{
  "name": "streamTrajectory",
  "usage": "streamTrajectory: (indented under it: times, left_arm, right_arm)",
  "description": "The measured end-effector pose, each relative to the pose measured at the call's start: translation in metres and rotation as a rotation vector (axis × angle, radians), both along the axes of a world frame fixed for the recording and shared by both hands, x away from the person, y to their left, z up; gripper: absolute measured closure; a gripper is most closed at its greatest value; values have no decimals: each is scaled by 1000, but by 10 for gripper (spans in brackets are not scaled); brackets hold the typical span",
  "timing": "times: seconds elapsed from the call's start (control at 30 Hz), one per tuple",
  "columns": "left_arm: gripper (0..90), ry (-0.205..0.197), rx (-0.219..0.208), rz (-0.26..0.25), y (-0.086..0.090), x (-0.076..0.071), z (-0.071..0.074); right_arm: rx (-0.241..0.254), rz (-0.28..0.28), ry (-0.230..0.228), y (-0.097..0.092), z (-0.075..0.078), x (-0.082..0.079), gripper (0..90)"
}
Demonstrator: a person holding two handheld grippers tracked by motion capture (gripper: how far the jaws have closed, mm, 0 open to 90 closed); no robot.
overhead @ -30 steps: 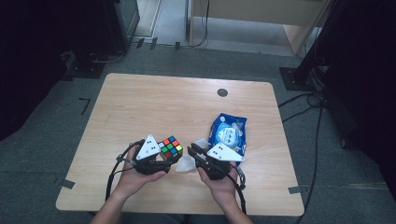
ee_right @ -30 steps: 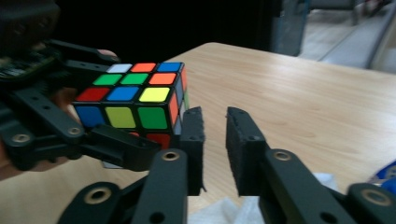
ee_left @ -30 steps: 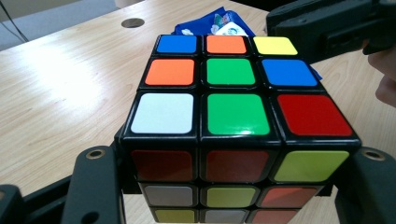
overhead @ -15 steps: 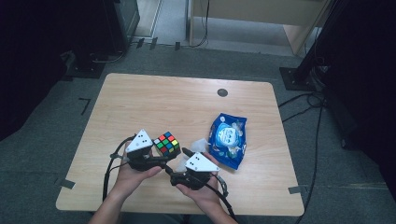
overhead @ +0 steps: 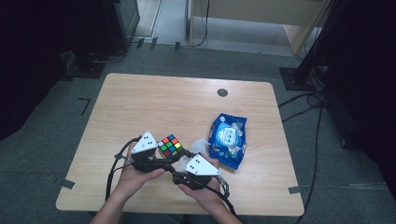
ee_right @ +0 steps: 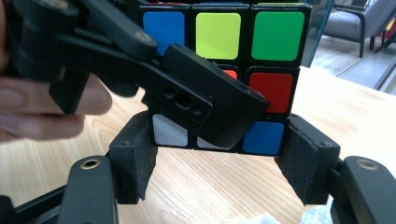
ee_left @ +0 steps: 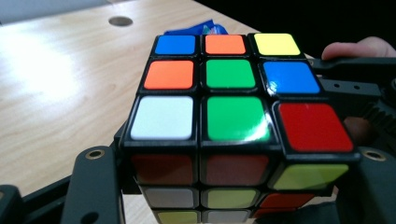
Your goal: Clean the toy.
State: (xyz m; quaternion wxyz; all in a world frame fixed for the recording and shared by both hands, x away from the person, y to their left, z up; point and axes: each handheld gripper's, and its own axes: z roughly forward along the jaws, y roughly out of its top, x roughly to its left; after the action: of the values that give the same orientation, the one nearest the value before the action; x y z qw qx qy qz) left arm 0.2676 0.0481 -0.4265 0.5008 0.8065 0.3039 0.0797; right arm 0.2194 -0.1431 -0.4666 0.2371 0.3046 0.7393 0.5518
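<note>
Left gripper point(overhead: 164, 154) clamps the cube point(overhead: 170, 145); right gripper point(ee_right: 217, 161) spread wide around its lowest layer, pads apparently clear; closing off-centre could twist the cube loose.

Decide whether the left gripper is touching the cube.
Touching. In the left gripper view the cube sits clamped between that gripper's two black jaws, its sides pressed against them with no gap. In the high view the left gripper meets the cube too.

Lab: floor cables point(overhead: 306, 105), taped table point(overhead: 154, 100)
</note>
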Motion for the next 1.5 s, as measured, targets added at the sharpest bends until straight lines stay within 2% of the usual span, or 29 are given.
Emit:
streamTrajectory:
  times: [0.07,0.1,0.13,0.2,0.23,0.27,0.3,0.33,0.43,0.5,0.57,0.63,0.67,0.7,0.73,0.8,0.83,0.87,0.93,0.97,1.0,1.03,1.07,1.13,1.17,1.27,1.37,1.5]
  left_arm:
    - [335,12,9,-10,0,1,1]
    - [331,28,18,-23,1,2,2]
    - [328,28,18,-23,1,2,2]
    - [325,40,17,-37,2,2,3]
    - [323,45,20,-43,2,2,4]
    - [323,47,29,-49,2,2,4]
    - [325,55,38,-59,1,3,5]
    - [329,55,38,-59,1,3,5]
    - [333,59,46,-69,1,3,4]
    - [334,35,60,-65,1,2,4]
    - [338,13,65,-58,1,1,4]
    - [339,10,25,-39,6,2,6]
    - [339,18,-1,-31,9,3,7]
    - [339,13,-30,-28,13,4,8]
    - [339,13,-30,-28,13,4,8]
    - [339,9,-35,-37,15,4,7]
    - [339,10,-34,-41,14,4,6]
    - [339,10,-34,-41,14,4,6]
    - [339,21,-37,-32,13,6,5]
    - [340,27,-38,-67,11,7,4]
    - [340,27,-38,-67,11,7,4]
    - [340,35,-36,-102,11,7,3]
    - [340,43,-36,-119,10,8,2]
    - [341,19,-30,-106,10,6,3]
    - [340,7,-29,-95,10,6,3]
    - [340,-2,-27,-101,13,5,3]
    - [339,-22,17,-103,12,2,2]
    - [339,-25,43,-113,10,2,0]
  right_arm:
    - [-41,12,-33,-1,0,0,339]
    - [-104,20,-85,-1,0,-2,340]
    - [-104,20,-85,-1,0,-2,340]
    - [-164,33,-133,-1,0,-4,340]
    - [-224,51,-183,-2,1,-5,340]
    - [-224,51,-183,-2,1,-5,340]
    - [-289,62,-232,-1,1,-7,340]
    - [-289,62,-232,-1,1,-7,340]
    - [-355,69,-274,-1,0,-7,338]
    - [-353,74,-272,-1,0,-7,336]
    - [-335,78,-239,-1,-1,-4,328]
    - [-318,61,-190,-4,-3,0,331]
    - [-305,38,-160,-6,-5,2,365]
    - [-249,-5,-84,-12,-9,8,436]
    - [-249,-5,-84,-12,-9,8,436]
    - [-157,-15,3,-20,-10,15,560]
    - [-57,-35,76,-28,-9,19,667]
    - [-57,-35,76,-28,-9,19,667]
    - [38,-23,138,-33,-7,23,749]
    - [100,-1,175,-35,-3,24,792]
    - [100,-1,175,-35,-3,24,792]
    - [123,32,184,-34,0,23,827]
    - [123,32,184,-34,0,23,827]
    - [111,32,186,-32,1,22,843]
    - [135,42,197,-32,2,21,862]
    - [145,49,208,-32,4,22,863]
    - [121,42,197,-29,4,21,864]
    - [131,35,189,-31,5,21,864]
